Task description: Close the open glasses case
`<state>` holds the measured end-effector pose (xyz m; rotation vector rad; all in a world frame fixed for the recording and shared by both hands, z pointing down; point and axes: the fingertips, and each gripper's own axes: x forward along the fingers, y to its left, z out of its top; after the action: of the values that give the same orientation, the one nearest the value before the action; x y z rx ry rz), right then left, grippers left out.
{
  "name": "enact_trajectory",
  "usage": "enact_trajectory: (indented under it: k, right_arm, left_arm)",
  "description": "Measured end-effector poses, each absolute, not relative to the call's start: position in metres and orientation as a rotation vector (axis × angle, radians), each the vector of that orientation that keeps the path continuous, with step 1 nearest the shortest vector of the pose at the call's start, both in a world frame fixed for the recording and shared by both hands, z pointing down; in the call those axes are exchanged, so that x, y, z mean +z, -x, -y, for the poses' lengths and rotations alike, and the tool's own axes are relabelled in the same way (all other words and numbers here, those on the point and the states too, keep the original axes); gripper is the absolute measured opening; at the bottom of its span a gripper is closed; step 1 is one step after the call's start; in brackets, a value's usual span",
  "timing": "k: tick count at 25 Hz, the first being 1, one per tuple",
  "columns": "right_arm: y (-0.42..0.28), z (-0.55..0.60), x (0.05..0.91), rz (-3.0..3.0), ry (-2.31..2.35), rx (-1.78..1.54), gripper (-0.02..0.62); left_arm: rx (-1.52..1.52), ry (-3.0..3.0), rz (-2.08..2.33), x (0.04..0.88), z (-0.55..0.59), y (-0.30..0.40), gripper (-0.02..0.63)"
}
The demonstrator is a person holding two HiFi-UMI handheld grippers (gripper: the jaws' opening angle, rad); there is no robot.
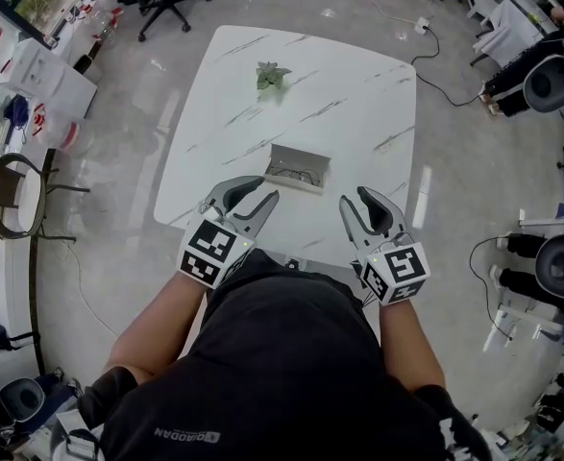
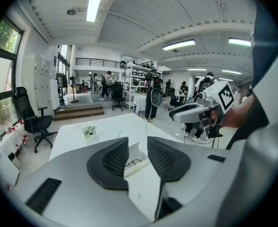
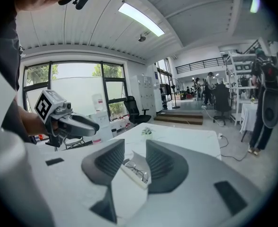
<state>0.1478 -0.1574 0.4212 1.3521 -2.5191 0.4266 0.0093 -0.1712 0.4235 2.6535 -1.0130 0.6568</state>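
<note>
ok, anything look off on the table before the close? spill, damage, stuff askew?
Nothing stands out. The glasses case lies open on the table, with the glasses inside and nothing spilled. The small plant stands upright farther back. The left gripper and right gripper are open and empty, short of the case.

Left gripper (image 2: 138,146) fingers (image 2: 111,162) apart, nothing clamped. Through the gap: open glasses case (image 2: 137,167) lying on the white marble counter (image 2: 110,126), glasses (image 2: 135,161) inside, clear of both fingers. Small potted plant (image 2: 88,131) further back on the counter. Right gripper (image 2: 176,116) held in a hand at right, above the counter edge, marker cube (image 2: 225,94) on top. Black office chair (image 2: 32,119) at left by the window. Person with backpack (image 2: 153,91) standing in the background.
</note>
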Motion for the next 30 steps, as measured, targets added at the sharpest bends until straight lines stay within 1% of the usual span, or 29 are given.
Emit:
enact_trajectory:
  k: [13,21,30]
  right_arm:
    - [-0.152,0.173,0.458,2.434,-1.321,0.44,0.126]
    - [-0.153,0.201,0.494,2.348,-1.281,0.394,0.126]
    - [-0.153,0.23,0.527,2.296,-1.238,0.381,0.126]
  left_arm:
    - [0.866,-2.593,1.005,0.495,0.197,0.008,0.127]
    - [1.001,-2.552,0.974,0.549,0.213,0.013,0.127]
    - [1.087,-2.519,0.956,0.587,0.228,0.018,0.127]
